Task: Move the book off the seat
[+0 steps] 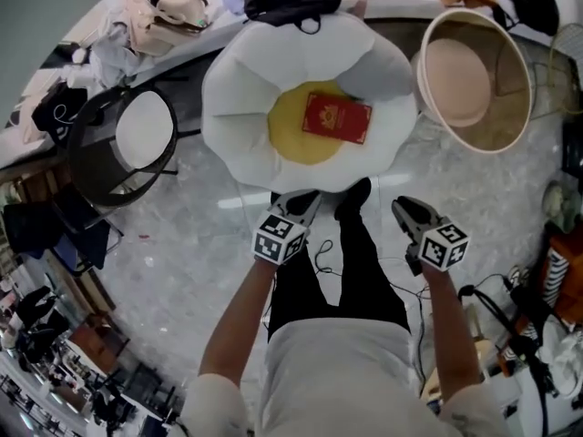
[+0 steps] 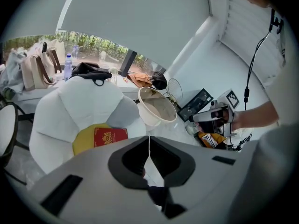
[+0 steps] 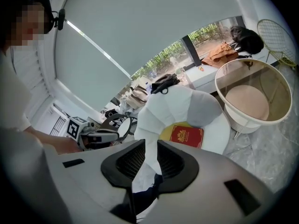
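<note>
I am holding my left claw (image 2: pixel 149 140) with its jaws pressed together on nothing, and my right claw (image 3: pixel 151 147) with its jaws standing slightly apart, empty. Both are hovering near the front edge of the white petal-shaped seat (image 1: pixel 246 89). The red book (image 1: pixel 337 117) is lying flat on the seat's yellow cushion (image 1: pixel 291 139), untouched, and a round beige tub (image 1: pixel 474 80) is standing just beside the seat.

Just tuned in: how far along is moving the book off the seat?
Nothing is done yet: the red book lies in the middle of the white seat. In hand: nothing; the left gripper is shut, the right gripper slightly open, both empty and short of the book. Left: grasping it and lifting it off.
</note>
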